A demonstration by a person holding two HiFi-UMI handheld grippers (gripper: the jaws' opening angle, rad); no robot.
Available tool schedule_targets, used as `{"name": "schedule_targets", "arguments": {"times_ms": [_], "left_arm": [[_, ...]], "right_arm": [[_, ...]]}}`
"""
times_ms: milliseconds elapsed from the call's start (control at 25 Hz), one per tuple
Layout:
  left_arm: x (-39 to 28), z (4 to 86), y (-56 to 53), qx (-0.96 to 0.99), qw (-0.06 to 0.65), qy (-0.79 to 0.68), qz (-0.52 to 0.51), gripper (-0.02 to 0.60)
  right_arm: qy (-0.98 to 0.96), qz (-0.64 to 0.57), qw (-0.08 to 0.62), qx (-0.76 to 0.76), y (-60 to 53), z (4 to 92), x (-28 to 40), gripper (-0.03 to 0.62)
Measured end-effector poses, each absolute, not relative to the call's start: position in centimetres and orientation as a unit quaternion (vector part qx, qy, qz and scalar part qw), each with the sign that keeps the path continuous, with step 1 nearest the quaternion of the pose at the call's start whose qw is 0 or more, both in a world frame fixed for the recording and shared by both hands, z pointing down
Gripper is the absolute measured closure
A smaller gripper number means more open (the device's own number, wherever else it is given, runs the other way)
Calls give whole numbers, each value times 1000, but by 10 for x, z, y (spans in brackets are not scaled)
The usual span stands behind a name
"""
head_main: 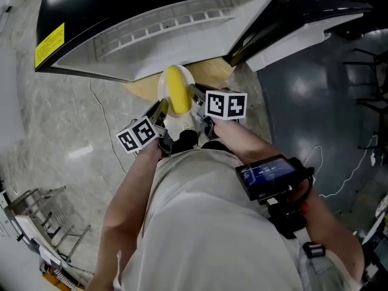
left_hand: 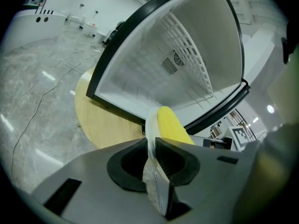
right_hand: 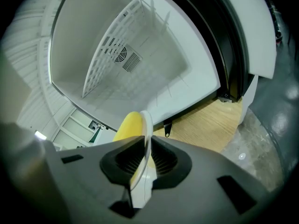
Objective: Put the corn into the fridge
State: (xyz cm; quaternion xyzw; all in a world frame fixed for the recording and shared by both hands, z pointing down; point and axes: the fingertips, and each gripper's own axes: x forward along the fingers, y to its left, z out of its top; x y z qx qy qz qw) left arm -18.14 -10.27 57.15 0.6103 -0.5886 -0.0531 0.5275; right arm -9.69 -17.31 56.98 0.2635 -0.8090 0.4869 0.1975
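A yellow corn cob [head_main: 177,90] lies on a small white plate [head_main: 162,88] held in front of the open fridge [head_main: 176,29]. My left gripper [head_main: 161,113] is shut on the plate's left rim and my right gripper [head_main: 198,97] is shut on its right rim. The left gripper view has the plate's edge [left_hand: 152,125] pinched between the left gripper's [left_hand: 152,158] pads, with the corn [left_hand: 173,125] just beyond. In the right gripper view the right gripper [right_hand: 145,158] clamps the rim [right_hand: 148,127], the corn [right_hand: 127,125] to its left. The white fridge interior [right_hand: 154,73] looks empty.
The fridge stands on a round wooden board [head_main: 215,71] on a marble floor. Its door [head_main: 303,35] swings open to the right. A white wire shelf [right_hand: 110,55] sits inside. A metal rack [head_main: 51,223] stands at lower left and a thin cable [head_main: 100,111] runs over the floor.
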Motion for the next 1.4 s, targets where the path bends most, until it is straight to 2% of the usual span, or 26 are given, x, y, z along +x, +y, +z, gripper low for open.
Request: {"name": "schedule_targets", "arguments": {"times_ms": [1400], "left_arm": [[-175,574,-178,617,503,-605,-26,531]], "right_arm": [[-778,501,116,360,-240,573,-78,546]]}}
